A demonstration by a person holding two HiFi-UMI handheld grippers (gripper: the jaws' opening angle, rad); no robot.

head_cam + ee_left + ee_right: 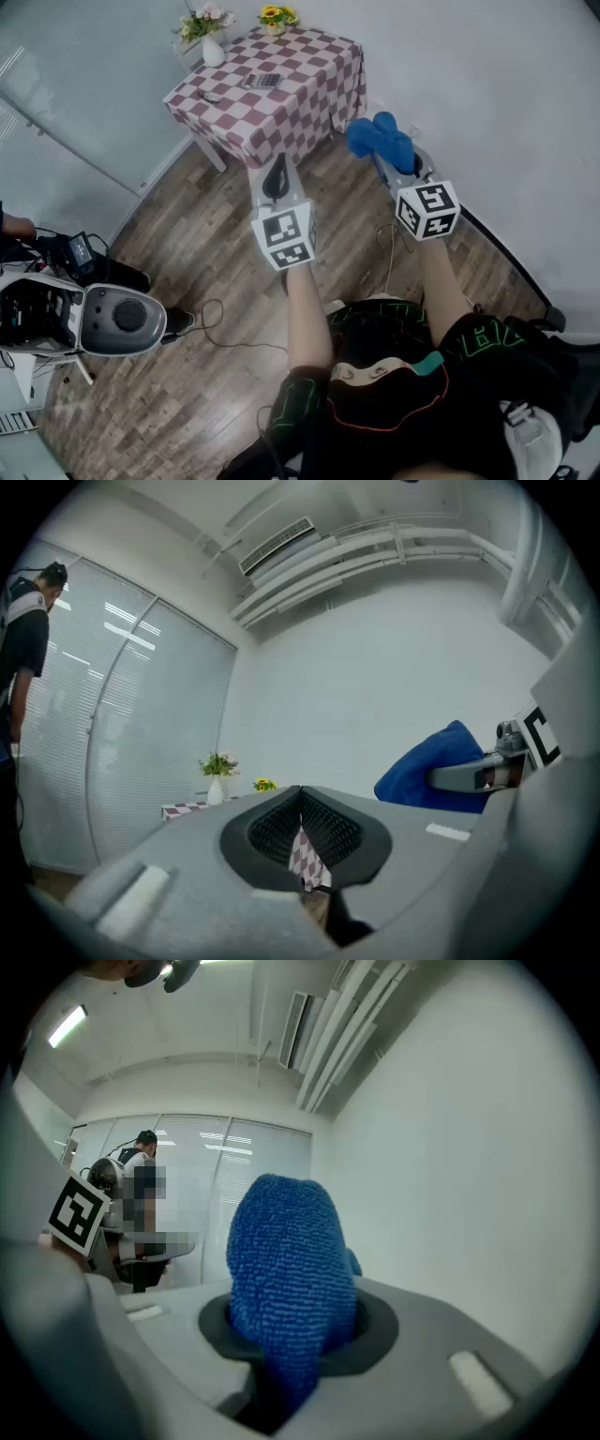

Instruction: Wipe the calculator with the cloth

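Observation:
The calculator lies on a table with a red-and-white checked tablecloth, far ahead of both grippers. My left gripper is held over the wooden floor, short of the table, shut with nothing in it. In the left gripper view its jaws meet, with only a sliver of tablecloth showing between them. My right gripper is shut on a bunched blue cloth, which bulges out of the jaws. The cloth also shows at the right of the left gripper view.
A white vase of flowers and a pot of yellow flowers stand at the table's far edge, and a small dark object lies near its left side. A white and grey machine with cables sits on the floor at left. A person stands by the blinds.

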